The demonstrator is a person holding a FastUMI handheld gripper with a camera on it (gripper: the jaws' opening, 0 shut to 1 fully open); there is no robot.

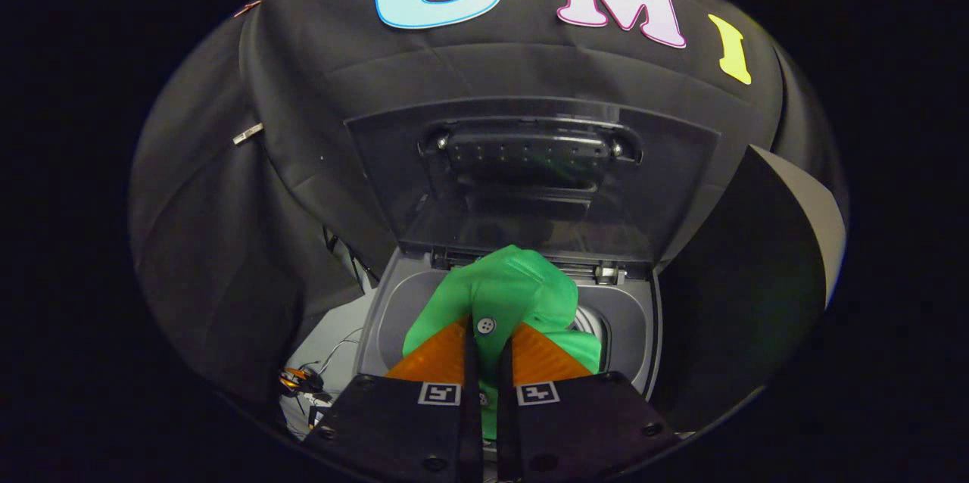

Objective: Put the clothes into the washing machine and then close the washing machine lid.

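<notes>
The green garment (503,294), with a white button (485,325) showing, is pinched between the gripper (485,339) fingers (443,354), which are clenched on the cloth. It hangs bunched above the open mouth of the washing machine (394,309). Beyond it the machine's lid (530,165) stands raised against the black cloth wall.

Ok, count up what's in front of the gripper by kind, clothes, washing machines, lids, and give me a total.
Clothes: 1, a green garment with a white button, pinched between the fingers of the gripper over the tub opening.
Washing machines: 1, the grey top-loader.
Lids: 1, the washing machine lid, standing open beyond the garment.
Total: 3
</notes>
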